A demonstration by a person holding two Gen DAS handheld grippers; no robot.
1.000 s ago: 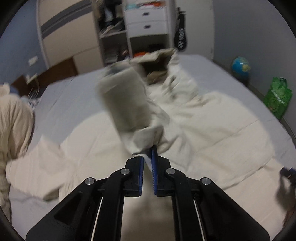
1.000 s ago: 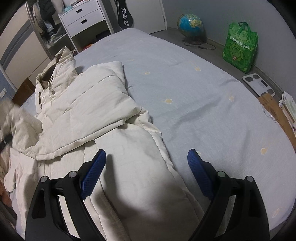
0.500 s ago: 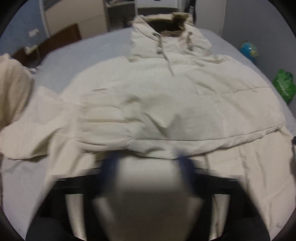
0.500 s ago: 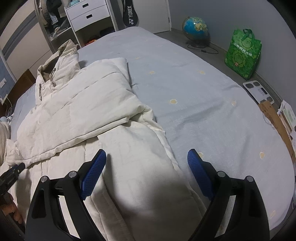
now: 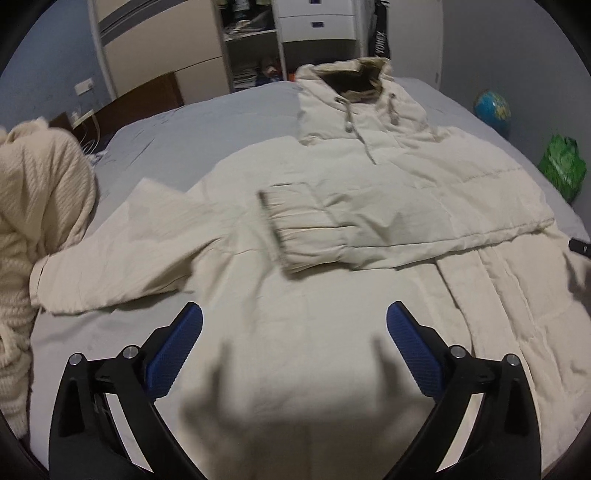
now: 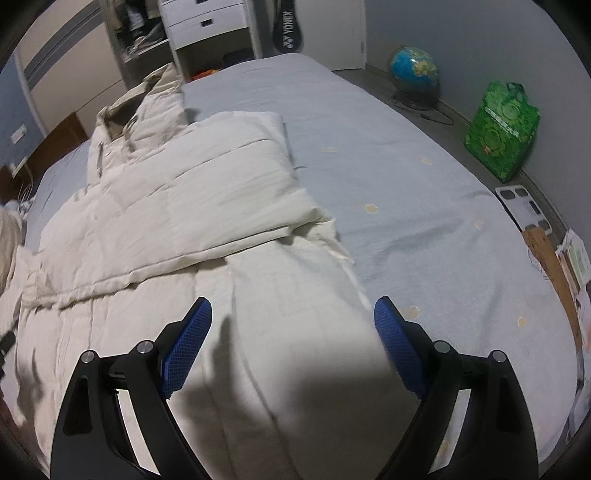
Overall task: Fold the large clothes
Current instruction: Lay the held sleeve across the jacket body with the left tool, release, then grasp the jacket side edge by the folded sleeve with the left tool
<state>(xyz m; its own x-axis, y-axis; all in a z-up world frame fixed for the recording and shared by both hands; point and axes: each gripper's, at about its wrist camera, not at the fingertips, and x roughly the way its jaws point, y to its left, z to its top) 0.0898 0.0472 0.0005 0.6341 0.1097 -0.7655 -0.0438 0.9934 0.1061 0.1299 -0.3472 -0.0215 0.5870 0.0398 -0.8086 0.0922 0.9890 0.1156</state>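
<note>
sleeve dropped onto coat | left claw opening | racket bag reads "YONEX", seemingly

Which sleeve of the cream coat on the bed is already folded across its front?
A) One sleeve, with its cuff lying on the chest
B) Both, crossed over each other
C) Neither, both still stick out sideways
A: one sleeve lies across the coat with its ribbed cuff on the chest, while the other sleeve still sticks out over the bed.
</note>
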